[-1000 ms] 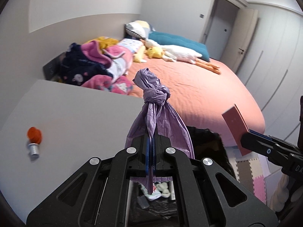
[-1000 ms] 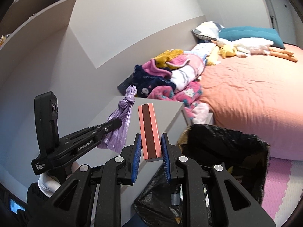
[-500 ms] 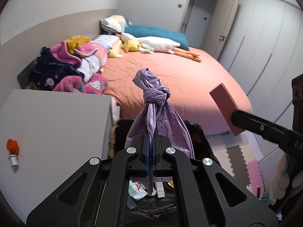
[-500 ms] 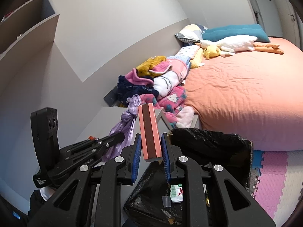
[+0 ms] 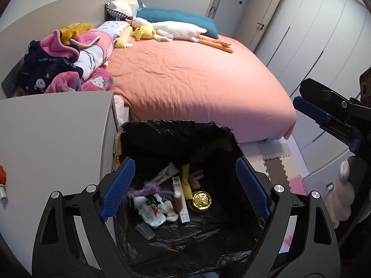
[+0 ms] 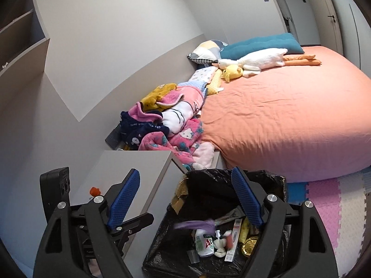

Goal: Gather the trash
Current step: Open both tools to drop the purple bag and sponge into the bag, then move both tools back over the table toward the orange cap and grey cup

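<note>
Both my claws hang spread wide and empty over the black plastic-lined trash bin (image 5: 178, 129): my left gripper (image 5: 185, 190) directly above its mouth, my right gripper (image 6: 186, 200) just beside. Inside the bin, the knotted purple plastic bag (image 5: 145, 188) lies among a white squeeze bottle (image 5: 150, 213), a red-and-white toothpaste box (image 5: 179, 199) and a round gold lid (image 5: 202, 200). Beside the bin stand a grey cabinet (image 5: 53, 134) and a bed with a salmon-pink sheet (image 5: 192, 81).

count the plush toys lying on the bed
2: a white goose plush stretched out against the teal pillow, and a small yellow duck plush tucked beside its head. More could be hidden in the blanket pile.
</note>
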`<state>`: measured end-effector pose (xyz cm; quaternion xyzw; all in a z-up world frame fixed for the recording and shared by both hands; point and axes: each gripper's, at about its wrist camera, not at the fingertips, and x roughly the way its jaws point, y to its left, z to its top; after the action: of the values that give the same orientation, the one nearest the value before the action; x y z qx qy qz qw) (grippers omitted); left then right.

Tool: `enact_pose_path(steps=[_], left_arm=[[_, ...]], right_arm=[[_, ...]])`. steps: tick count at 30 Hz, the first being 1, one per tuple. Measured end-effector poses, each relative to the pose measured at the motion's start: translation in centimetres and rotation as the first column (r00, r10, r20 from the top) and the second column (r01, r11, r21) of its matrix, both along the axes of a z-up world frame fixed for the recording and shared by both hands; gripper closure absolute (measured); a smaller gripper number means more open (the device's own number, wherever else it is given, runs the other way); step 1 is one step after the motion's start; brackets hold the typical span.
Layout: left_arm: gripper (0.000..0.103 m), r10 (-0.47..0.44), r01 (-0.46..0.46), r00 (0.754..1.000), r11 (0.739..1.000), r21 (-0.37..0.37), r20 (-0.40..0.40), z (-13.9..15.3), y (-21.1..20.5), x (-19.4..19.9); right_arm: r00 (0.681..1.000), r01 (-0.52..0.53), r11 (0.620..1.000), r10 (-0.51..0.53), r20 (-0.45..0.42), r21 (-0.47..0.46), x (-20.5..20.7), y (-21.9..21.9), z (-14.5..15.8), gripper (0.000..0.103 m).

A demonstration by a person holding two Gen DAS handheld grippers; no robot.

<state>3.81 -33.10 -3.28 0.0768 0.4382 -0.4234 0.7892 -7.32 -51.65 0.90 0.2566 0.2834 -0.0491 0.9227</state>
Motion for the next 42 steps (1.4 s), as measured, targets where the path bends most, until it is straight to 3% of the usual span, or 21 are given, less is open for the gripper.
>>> enact_pose_path(steps=[9, 21, 42], left_arm=[[0.017, 0.031, -0.031, 0.999, 1.0, 0.002, 0.017, 0.5, 1.0, 0.4], [0.017, 0.126, -0.126, 0.991, 0.992, 0.006, 0.037, 0.7, 5.3, 1.4], [0.017, 0.368, -0.37, 0.928, 0.928, 0.035, 0.049, 0.1, 17.4, 3.0]], right_arm=[[1.0, -0.021, 1.0, 0.021, 0.001, -0.003, 0.6, 0.9, 0.1, 0.021], [0.992, -0.123, 0.992, 0.123, 0.011, 0.006, 3.6, 4.5, -0.1, 0.021], [0.934, -0.358, 0.932, 0.358, 0.006, 0.061, 10.1, 14.7, -1.5, 0.021]])
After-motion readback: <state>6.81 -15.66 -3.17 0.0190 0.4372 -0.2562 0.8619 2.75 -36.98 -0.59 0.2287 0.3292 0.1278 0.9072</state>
